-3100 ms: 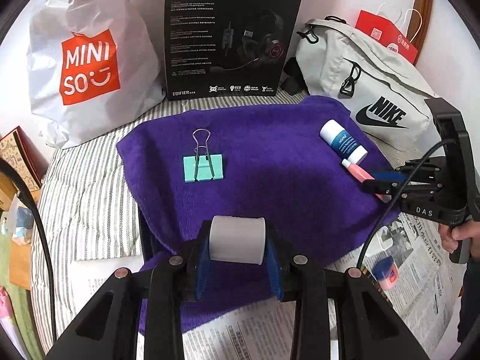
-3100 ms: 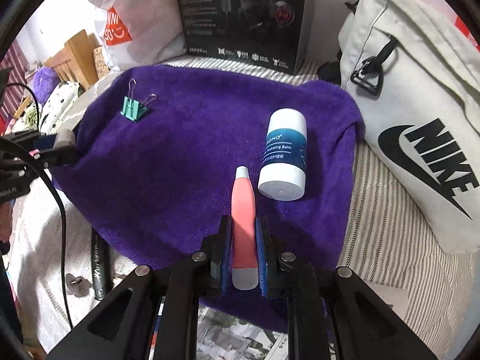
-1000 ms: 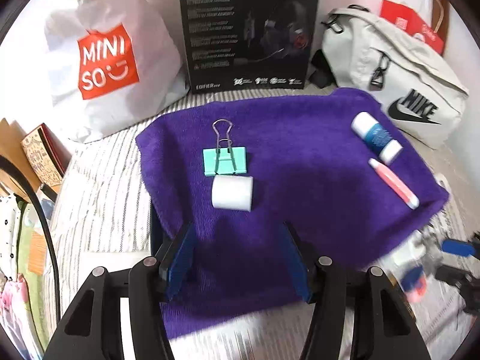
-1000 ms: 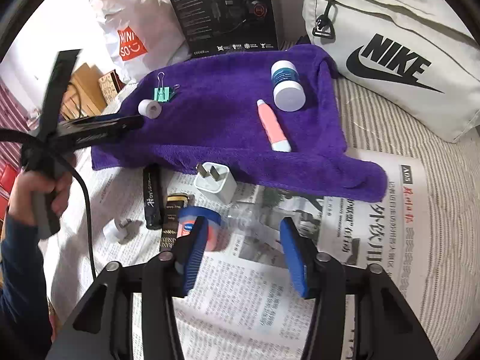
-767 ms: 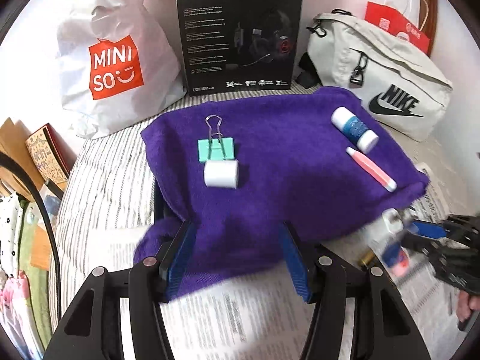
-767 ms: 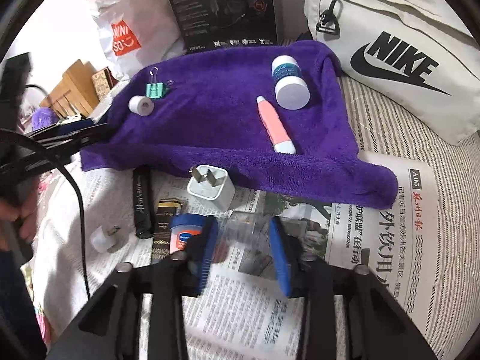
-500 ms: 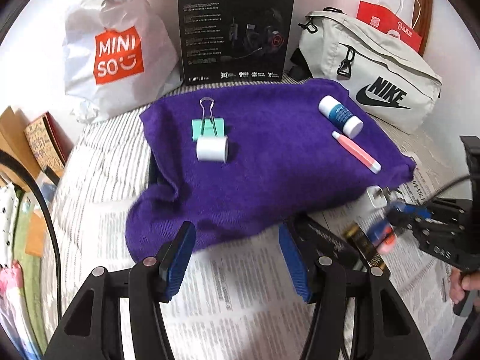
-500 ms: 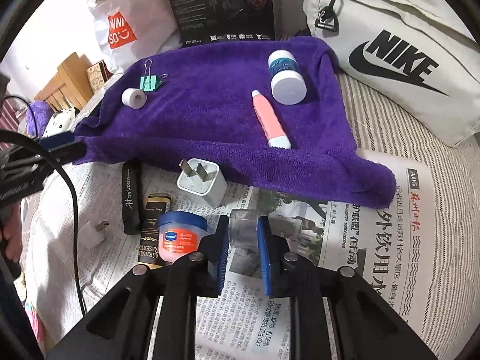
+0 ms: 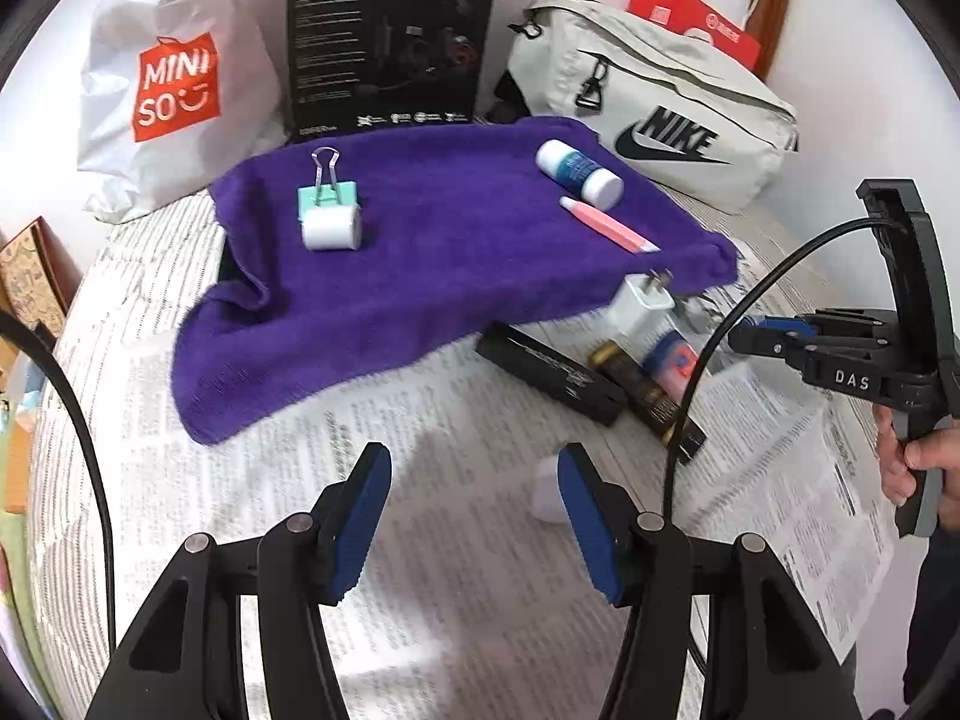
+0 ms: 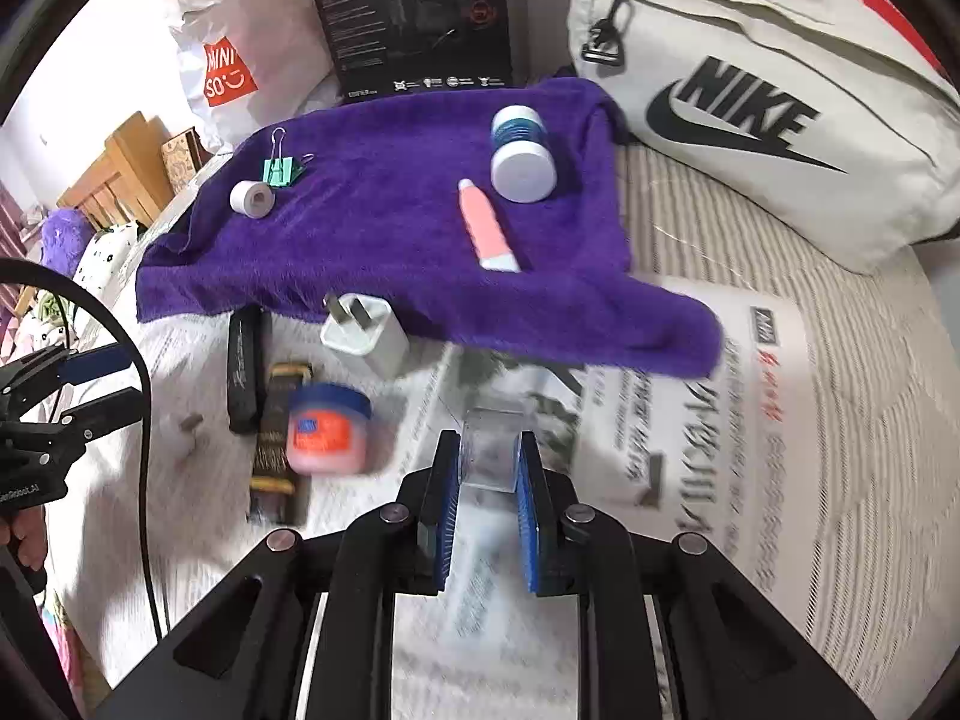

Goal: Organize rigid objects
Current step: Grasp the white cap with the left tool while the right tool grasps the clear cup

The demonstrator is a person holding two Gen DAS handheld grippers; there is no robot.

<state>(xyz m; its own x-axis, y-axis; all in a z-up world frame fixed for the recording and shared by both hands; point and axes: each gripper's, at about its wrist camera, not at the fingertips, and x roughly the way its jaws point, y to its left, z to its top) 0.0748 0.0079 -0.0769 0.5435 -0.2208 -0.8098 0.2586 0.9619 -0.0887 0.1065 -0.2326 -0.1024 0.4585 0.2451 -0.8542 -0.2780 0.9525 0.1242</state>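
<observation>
A purple towel holds a teal binder clip, a white tape roll, a white-and-blue bottle and a pink tube. My right gripper is shut on a small clear box above the newspaper. My left gripper is open and empty over the newspaper, with a small white plug by its right finger. A white charger, a black tube, a dark gold-trimmed tube and a blue-lidded jar lie on the newspaper.
A Miniso bag, a black headset box and a grey Nike bag stand behind the towel. Newspaper covers the striped bedding in front. Wooden furniture is at the far left.
My left gripper has drawn back from the towel to over the newspaper, still open. My right gripper has closed on the clear box and holds it.
</observation>
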